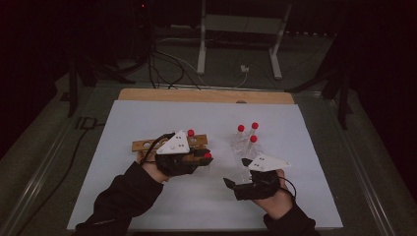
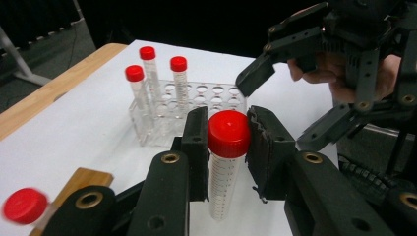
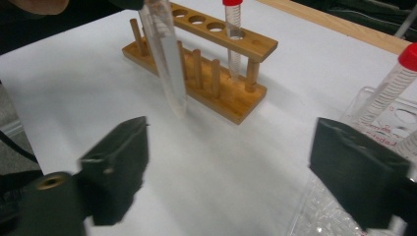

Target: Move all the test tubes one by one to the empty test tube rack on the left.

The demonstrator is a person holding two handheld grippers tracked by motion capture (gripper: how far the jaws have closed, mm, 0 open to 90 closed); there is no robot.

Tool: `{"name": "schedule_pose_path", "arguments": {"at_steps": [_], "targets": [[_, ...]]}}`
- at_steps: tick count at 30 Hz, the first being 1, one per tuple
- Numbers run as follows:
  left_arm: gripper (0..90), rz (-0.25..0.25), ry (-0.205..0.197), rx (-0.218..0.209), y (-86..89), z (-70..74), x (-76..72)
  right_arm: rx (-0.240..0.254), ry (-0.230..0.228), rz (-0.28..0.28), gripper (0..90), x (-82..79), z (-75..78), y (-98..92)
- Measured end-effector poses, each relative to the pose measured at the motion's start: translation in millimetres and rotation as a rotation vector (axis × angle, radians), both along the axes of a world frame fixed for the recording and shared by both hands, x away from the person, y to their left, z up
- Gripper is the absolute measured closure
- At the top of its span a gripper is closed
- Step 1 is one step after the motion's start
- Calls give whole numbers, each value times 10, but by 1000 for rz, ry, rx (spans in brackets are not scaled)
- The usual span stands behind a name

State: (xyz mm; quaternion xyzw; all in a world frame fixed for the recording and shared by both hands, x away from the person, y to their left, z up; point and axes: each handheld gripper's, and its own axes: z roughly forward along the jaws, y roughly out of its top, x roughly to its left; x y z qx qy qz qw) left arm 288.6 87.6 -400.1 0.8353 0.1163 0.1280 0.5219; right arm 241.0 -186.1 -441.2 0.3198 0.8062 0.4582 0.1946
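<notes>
Wood shows first at the left of the high view: a wooden rack [image 1: 147, 144] lies on the white table [image 1: 147, 196], with one red-capped tube [image 1: 191, 133] standing in a hole near its right end. From the right tongs view the same rack [image 3: 216, 93] appears as a two-level strip of round holes on pegs, that tube [image 3: 232, 29] upright in it.

Just in front of the rack, the left tongs [image 1: 199, 158] are clamped on a second tube [image 1: 207, 156] with a red cap. In the left tongs view the black pads press on that tube [image 2: 223, 182] just under its cap, one on each side, and the clear graduated body hangs below them, above the table. From the right tongs view this held tube [image 3: 167, 59] hangs close to the front of the wooden rack, its tapered tip clear of the table surface.

Further right, the right tongs [image 1: 237, 173] stand wide apart with nothing between them; in their own view the table shows bare between the two black pads [image 3: 123, 167]. The left tongs view shows them [image 2: 275, 93] spread, beside the held tube's cap and not touching it.

Right again, a clear plastic rack [image 1: 241, 147] sits on the table with three red-capped tubes [image 1: 253, 139] upright in it; the left tongs view shows them grouped at one end of it [image 2: 196, 98].
</notes>
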Motion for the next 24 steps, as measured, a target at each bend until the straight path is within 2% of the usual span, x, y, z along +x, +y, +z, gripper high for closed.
{"name": "schedule_pose_path", "arguments": {"at_steps": [3, 5, 13, 19, 24], "targets": [[719, 11, -2, -9, 57, 35, 17, 4, 4, -12, 24, 6, 18, -17], [719, 23, -9, -15, 90, 61, 29, 13, 2, -24, 0, 8, 28, -35], [719, 73, -23, -41, 241, 183, 107, 64, -6, -18, 0, 2, 73, -122], [720, 121, -31, -64, 348, 249, 191, 65, -20, -17, 0, -14, 92, -135], [720, 166, -40, -58, 418, 259, 276, 66, -23, -17, 0, -11, 93, -146]]}}
